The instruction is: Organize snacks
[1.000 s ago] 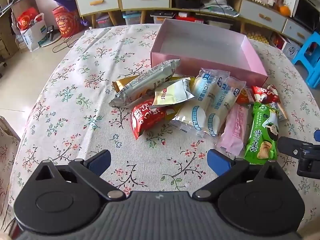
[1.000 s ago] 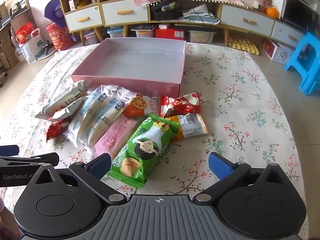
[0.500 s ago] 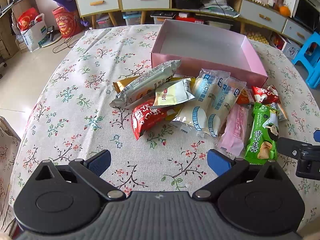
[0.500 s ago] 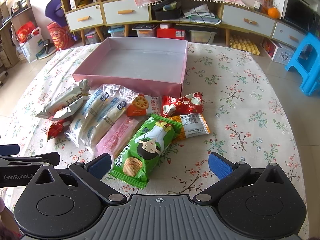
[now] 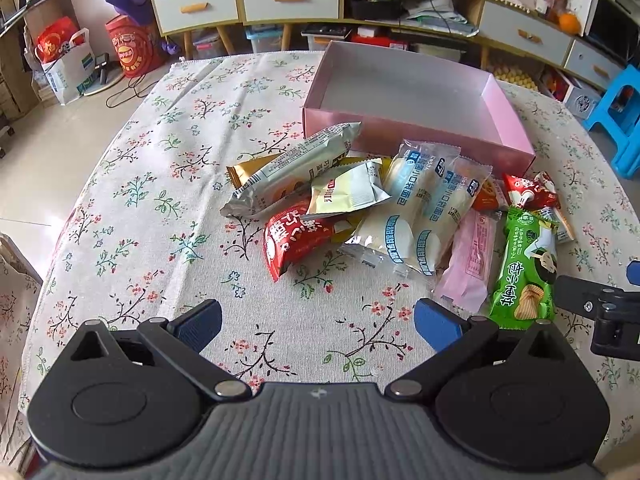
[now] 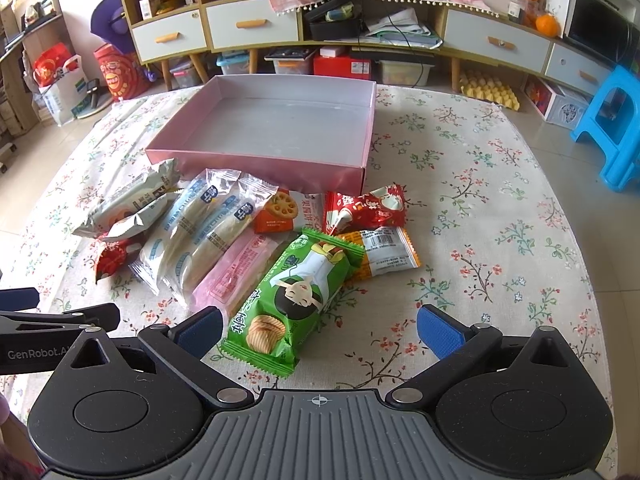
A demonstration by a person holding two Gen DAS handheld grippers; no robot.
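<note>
A pile of snack packets lies on the flowered tablecloth in front of an empty pink box (image 5: 416, 140) (image 6: 256, 160). The pile holds a green chip packet (image 6: 292, 300) (image 5: 524, 268), a pink packet (image 6: 232, 276), two clear bread packets (image 5: 416, 216), a red packet (image 5: 292, 240) and several others. My left gripper (image 5: 316, 320) is open and empty, short of the pile. My right gripper (image 6: 320, 326) is open and empty, with the near end of the green packet between its fingers; I cannot tell whether they touch it.
The round table's edge (image 5: 44, 272) curves off at the left. Cabinets with drawers (image 6: 256, 28) stand behind the table. A blue stool (image 6: 616, 128) stands on the floor at the right. Each gripper shows at the edge of the other's view.
My right gripper has moved forward, so the green packet's near end now lies between its fingers. The left gripper has hardly moved.
</note>
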